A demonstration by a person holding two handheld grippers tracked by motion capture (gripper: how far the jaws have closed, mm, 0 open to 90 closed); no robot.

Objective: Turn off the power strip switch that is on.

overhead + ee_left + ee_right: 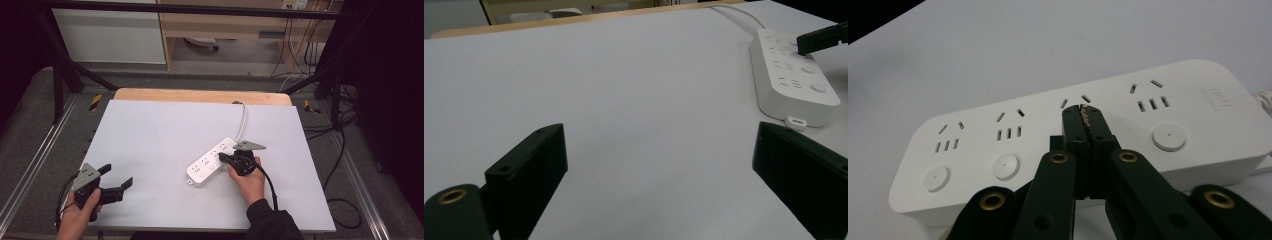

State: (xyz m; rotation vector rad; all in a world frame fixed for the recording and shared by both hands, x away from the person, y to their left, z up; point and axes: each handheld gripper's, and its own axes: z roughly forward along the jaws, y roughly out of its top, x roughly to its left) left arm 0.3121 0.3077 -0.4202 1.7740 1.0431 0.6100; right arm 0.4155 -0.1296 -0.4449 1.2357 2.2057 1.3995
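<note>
White sheeting covered the bench (165, 135), with a strip of bare wood showing along its far edge and a grey floor, dark frame legs and loose cables beyond. On the right half of the bench lay a white power strip (212, 161), set at an angle, its white cord (243, 120) running off toward the far edge. The strip carried four socket groups, and a round button sat by three of them in the right gripper view; a small tab stuck out from its near end. The right gripper (223, 157), held in the person's right hand (248, 181), reached onto the strip from its right side. Its fingers (1075, 131) were pressed together with nothing between them, and their tips rested on the strip's top face at the third socket group (1074, 102) from the near end, where a button would sit. The left gripper (118, 176) was held in the left hand (80, 212) at the near left corner of the bench, well apart from the strip. Its fingers (531, 167) stood wide, holding nothing, just above the bare sheeting and pointed toward the strip.
</note>
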